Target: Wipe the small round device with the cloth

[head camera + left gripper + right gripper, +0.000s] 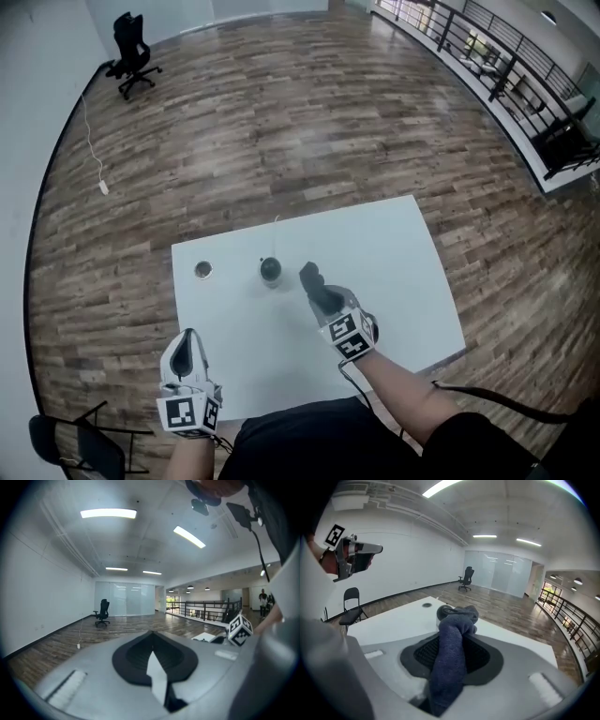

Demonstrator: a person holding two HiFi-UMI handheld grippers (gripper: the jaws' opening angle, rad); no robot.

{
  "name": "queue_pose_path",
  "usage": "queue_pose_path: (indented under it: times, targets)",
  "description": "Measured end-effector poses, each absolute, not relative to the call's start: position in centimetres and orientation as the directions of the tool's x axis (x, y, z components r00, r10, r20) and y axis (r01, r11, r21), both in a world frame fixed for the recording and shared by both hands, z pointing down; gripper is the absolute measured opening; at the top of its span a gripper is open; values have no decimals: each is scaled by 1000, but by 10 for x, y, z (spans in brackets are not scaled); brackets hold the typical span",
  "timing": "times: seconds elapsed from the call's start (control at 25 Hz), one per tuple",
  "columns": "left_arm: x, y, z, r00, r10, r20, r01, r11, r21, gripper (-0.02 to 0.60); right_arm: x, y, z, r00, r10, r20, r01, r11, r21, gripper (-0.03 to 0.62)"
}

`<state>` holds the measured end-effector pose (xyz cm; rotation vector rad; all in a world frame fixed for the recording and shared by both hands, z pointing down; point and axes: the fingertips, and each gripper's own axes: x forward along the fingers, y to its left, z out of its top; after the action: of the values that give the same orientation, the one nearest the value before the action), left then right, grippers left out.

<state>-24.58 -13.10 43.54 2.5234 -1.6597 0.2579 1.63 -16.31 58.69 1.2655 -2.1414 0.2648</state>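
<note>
The right forearm point(412, 398) comes in from the lower right, and its right hand-held gripper point(313, 284) tilts downward over the middle of the white tabletop point(403, 253). Its jaws are clamped on a dark blue cloth point(452, 651), which bunches up past the jaw tips. The small round device point(270, 270) stands on the tabletop just beyond and to the left of that bunch. In the right gripper view the cloth half hides it, and whether the two touch cannot be told.

The left hand-held gripper point(190, 337) is at the near left edge of the tabletop, pointing roughly level and away from the person. Its jaws are together with nothing between them.

A small flat disc point(203, 271) lies left of the device, near the tabletop's left edge. The right half of the tabletop is bare. Wooden floor point(309, 122) surrounds the tabletop. A folding chair point(75, 445) stands at the near left, an office chair point(131, 52) is far off, and a railing point(506, 66) runs along the right.
</note>
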Motion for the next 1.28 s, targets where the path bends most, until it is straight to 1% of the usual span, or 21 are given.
queue_pose_path:
  times: [0.16, 0.36, 0.84, 1.28]
  targets:
    - [-258, -132, 440, 354, -908, 224, -933, -360, 15, 8, 5, -199, 559, -366, -740, 564, -829, 534, 163, 123]
    - [-272, -127, 445, 314, -917, 245, -948, -318, 25, 8, -15, -227, 547, -411, -732, 544, -803, 573, 165, 123]
    - [-305, -109, 456, 214, -934, 286, -976, -215, 31, 8, -44, -257, 571, -449, -663, 600, -754, 641, 144, 121]
    - [-315, -103, 463, 193, -936, 294, -981, -188, 44, 8, -60, -251, 588, -462, -608, 646, -712, 688, 138, 121]
